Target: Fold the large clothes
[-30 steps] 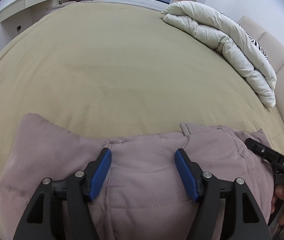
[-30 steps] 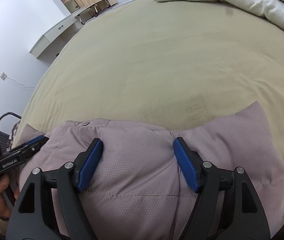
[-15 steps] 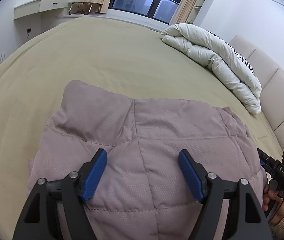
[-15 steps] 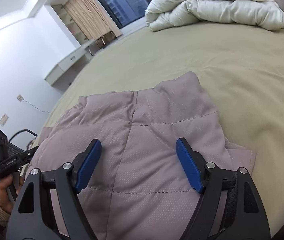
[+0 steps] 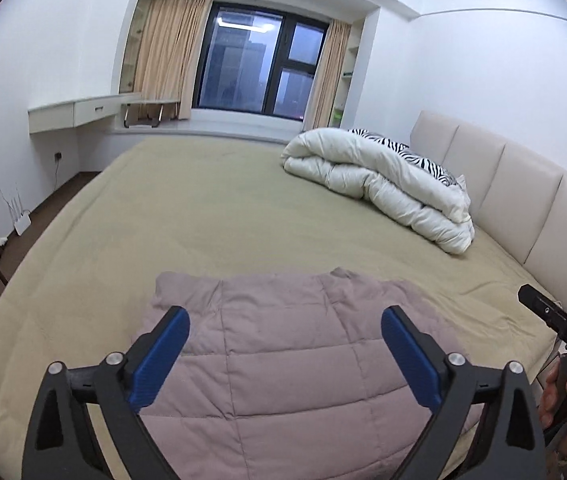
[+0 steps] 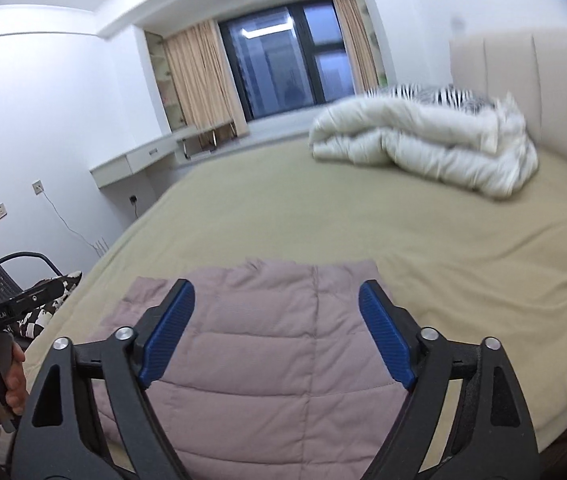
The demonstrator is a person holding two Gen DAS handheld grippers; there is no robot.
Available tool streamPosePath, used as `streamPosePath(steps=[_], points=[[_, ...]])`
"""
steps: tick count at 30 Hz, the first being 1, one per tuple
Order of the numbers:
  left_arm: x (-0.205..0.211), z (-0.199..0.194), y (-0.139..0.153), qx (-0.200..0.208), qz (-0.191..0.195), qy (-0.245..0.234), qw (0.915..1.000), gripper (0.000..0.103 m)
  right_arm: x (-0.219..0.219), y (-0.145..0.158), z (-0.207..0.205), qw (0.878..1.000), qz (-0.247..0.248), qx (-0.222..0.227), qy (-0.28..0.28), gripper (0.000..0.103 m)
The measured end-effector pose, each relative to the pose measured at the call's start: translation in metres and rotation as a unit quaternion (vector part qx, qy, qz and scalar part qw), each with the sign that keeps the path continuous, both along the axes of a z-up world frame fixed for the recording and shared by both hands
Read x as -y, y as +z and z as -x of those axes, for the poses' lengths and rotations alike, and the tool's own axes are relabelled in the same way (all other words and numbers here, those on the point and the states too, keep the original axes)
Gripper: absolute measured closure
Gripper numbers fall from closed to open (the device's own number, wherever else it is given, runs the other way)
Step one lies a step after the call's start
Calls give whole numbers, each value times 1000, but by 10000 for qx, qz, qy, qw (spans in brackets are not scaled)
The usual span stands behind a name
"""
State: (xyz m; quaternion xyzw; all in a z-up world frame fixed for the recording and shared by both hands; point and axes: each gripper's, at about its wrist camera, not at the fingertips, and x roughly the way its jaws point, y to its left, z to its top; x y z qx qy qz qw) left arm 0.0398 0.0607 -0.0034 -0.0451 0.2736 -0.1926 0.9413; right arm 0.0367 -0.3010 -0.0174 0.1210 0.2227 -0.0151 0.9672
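step: fold laid, jacket flat on bed | left claw, right claw opening, nothing pinched | next: 12 o'clock edge to be regripped

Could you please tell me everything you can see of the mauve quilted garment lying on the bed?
The quilted garment is a dusty mauve, padded piece with stitched seams dividing it into puffy panels; the fabric looks matte and finely textured. It lies folded into a roughly rectangular block, flat on the olive bedspread near the bed's near edge, well apart from the white duvet. Nothing grips it: the left gripper and right gripper hang above it, jaws opening, with nothing held between them.
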Motion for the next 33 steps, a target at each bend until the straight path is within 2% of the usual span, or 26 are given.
streamPosePath(steps=[3, 5, 8, 10, 11, 13, 16, 20, 26, 30, 33], points=[[-5, 36, 35, 442, -63, 145, 9989, 0, -12, 44, 37, 9968, 231, 629, -426, 0], [-5, 60, 58, 825, -270, 402, 9954, 0, -19, 65, 60, 9918, 337, 1072, -610, 0], [-4, 89, 83, 1405, -716, 834, 9840, 0, -27, 93, 73, 9909, 539, 1092, -579, 0], [-4, 103, 91, 1508, -1095, 1200, 9751, 0, -32, 107, 79, 9925, 622, 914, -515, 0], [-2, 104, 93, 1378, -1409, 1412, 9702, 0, -33, 116, 85, 9928, 619, 908, -468, 0], [-4, 104, 95, 1263, -1630, 1479, 9673, 0, -38, 129, 100, 9906, 605, 1118, -498, 0], [-11, 104, 97, 961, -1436, 1514, 9733, 0, -43, 158, 118, 9895, 606, 1101, -714, 0], [-12, 97, 87, 327, -1325, 1367, 9812, 0, -51, 169, 121, 9954, 575, 543, -548, 0], [-8, 89, 59, -497, -1177, 1361, 9824, 0, -60, 147, 113, 9939, 401, -641, -797, 0], [-3, 93, 37, -832, -1181, 1260, 9815, 0, -70, 123, 113, 9893, 501, -1029, -901, 0], [0, 94, 19, -1044, -1222, 1225, 9794, 0, -78, 104, 108, 9872, 602, -1289, -727, 0]])
